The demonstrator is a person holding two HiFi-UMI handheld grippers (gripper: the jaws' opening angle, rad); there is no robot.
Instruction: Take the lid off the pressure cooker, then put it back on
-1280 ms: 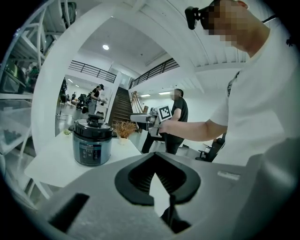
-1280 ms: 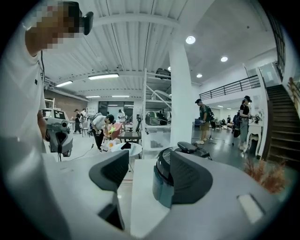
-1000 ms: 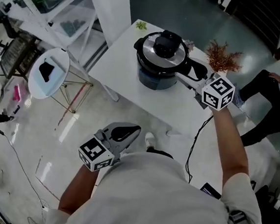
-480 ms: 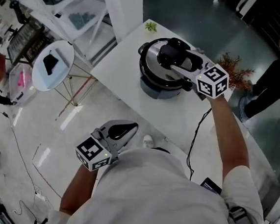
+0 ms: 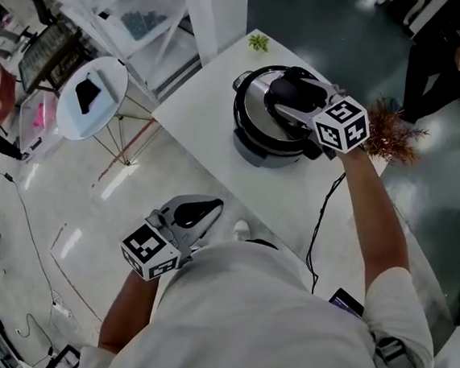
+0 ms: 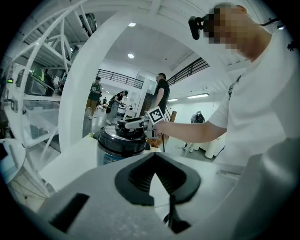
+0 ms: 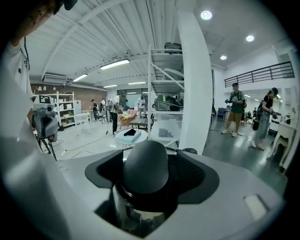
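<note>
Both right tongs [image 5: 285, 95] jaws, just opening, flank the lid knob [image 7: 146, 168], seemingly untouched; left tongs [image 5: 208, 210] clenched.

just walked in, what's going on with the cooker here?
A person works on a pressure cooker on the white table. The right claw is over the lid's black knob, which sits between its jaws; they have just been opening and stand wide, not pressing it. The lid is on the pot. The left claw, shut and empty, is down by the person's waist.
</note>
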